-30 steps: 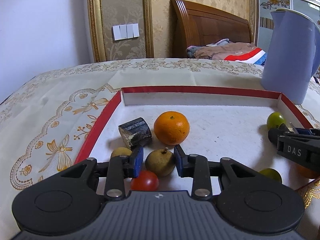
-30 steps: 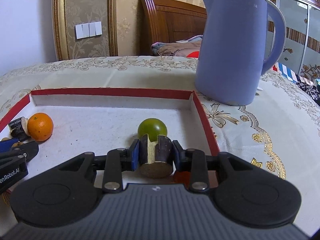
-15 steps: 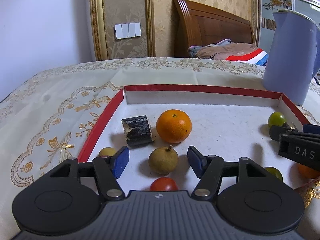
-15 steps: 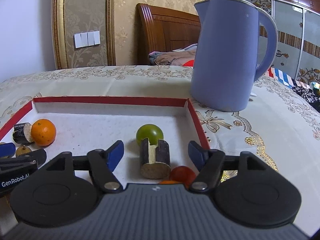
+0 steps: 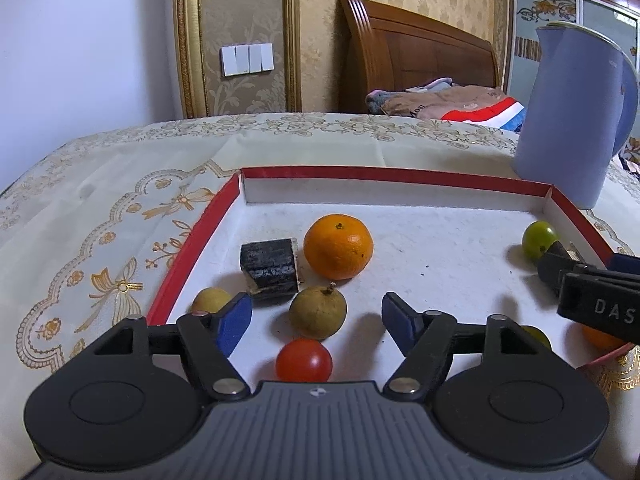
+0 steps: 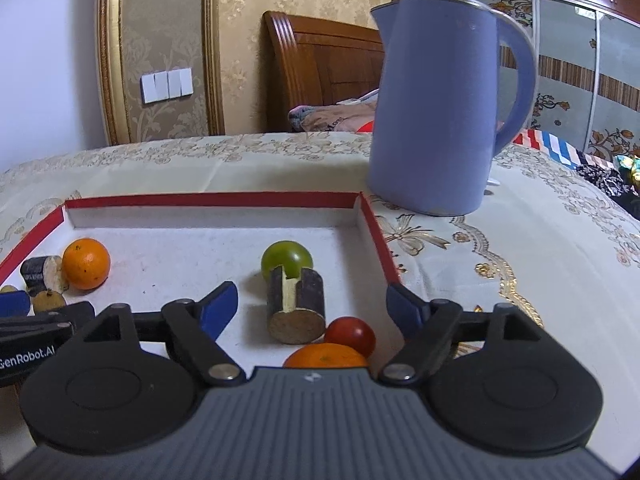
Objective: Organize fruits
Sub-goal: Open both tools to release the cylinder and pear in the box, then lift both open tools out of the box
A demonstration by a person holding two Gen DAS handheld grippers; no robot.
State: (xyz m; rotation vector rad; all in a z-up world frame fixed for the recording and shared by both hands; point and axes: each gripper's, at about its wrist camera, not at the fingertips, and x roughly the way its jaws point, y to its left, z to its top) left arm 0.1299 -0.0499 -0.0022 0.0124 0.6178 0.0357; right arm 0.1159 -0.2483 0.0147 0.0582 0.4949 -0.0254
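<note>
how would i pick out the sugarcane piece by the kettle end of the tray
Start at the blue kettle and drop to the red-rimmed tray in front of it. Near that right wall, just in front of a green fruit, lies the sugarcane piece. It is a dark-barked stub with a pale notch and tan cut end, not round like its neighbours.

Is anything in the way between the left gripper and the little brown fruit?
Nothing visible. The left hand-held gripper stands open, and the brown fruit sits on the tray between its fingertips, untouched.
</note>
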